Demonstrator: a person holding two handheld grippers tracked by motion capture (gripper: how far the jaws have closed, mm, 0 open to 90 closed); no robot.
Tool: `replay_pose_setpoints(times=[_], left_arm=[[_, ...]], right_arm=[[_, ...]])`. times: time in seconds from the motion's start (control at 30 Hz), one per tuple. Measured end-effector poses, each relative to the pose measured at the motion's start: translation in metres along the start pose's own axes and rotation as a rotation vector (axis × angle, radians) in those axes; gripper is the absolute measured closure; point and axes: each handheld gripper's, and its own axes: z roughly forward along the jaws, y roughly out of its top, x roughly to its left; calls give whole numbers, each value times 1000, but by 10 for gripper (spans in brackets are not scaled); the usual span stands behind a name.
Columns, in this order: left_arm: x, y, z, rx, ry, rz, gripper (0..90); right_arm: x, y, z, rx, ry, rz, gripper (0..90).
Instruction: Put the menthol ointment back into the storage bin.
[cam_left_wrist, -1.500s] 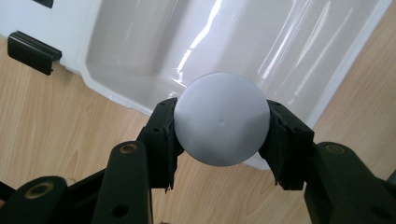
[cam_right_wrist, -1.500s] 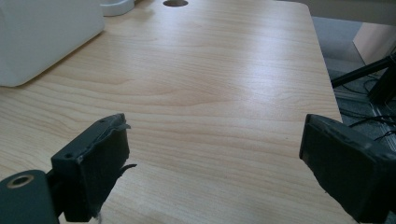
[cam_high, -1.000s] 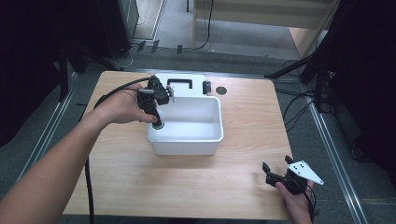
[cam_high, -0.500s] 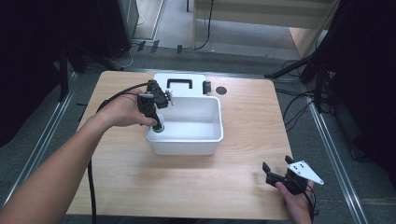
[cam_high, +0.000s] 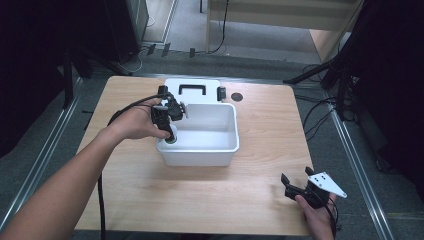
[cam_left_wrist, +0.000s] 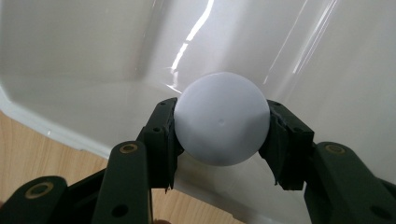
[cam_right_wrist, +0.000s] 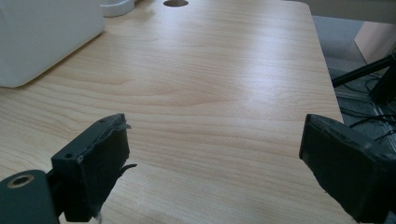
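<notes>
Left tool (cam_left_wrist: 219, 135) clamps a white ball (cam_left_wrist: 222, 123) inside the white bin (cam_high: 227, 145); right tool (cam_right_wrist: 215, 172) gapes wide.

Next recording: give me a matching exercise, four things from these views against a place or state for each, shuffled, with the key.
Things:
1. white ball
2. left gripper
3. right gripper
4. white tub

Places or states:
A. open over bare tabletop
B. stands mid-table
C. clamped between two black fingers
D. shut, reaching down into the tub

Pairs: 1-C, 2-D, 3-A, 4-B
</notes>
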Motion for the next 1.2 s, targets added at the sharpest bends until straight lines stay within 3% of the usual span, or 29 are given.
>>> replay_pose_setpoints(times=[0.3,0.67,0.87,1.0,1.2], left_arm=[[0,3,12,24,12,1,511],[-5,10,29,87,18,36,511],[-7,15,34,111,17,40,510],[-8,19,37,132,48,50,510],[-10,23,41,151,42,56,508]], right_arm=[[0,0,0,-1,5,0,85],[0,0,0,-1,9,2,85],[0,0,0,-2,11,2,85],[0,0,0,-2,11,3,86],[-1,0,0,-3,11,1,85]])
